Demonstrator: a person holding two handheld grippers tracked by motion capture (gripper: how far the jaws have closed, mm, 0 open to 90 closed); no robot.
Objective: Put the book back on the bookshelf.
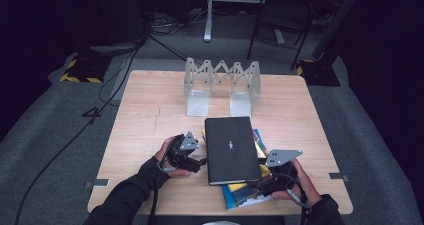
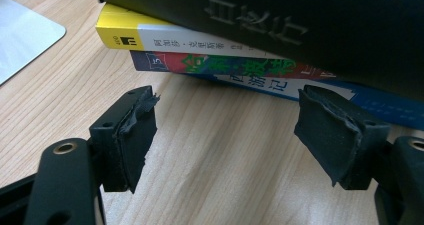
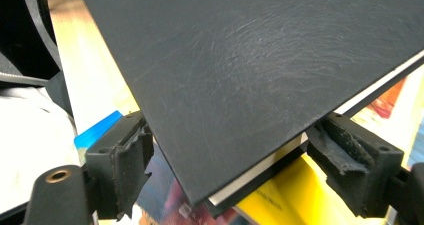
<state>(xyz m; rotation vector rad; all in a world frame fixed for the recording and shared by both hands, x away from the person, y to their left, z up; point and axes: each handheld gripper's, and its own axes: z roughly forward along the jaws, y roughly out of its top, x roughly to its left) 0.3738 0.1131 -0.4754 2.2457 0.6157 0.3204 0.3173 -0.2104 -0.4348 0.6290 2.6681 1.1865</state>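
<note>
The right gripper point(image 3: 230, 165), jaws apart, is set astride the black book's point(image 1: 231, 149) corner, likely for lifting; the left gripper point(image 2: 225, 135) is held agape beside the stack.

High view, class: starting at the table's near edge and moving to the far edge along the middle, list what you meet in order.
Colourful books poking out under the stack → black book on top → bare wooden table → folding metal book rack.

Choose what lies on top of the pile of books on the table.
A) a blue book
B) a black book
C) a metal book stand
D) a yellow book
B: the black book covers the pile, with yellow and blue covers showing only beneath its edges.
</note>
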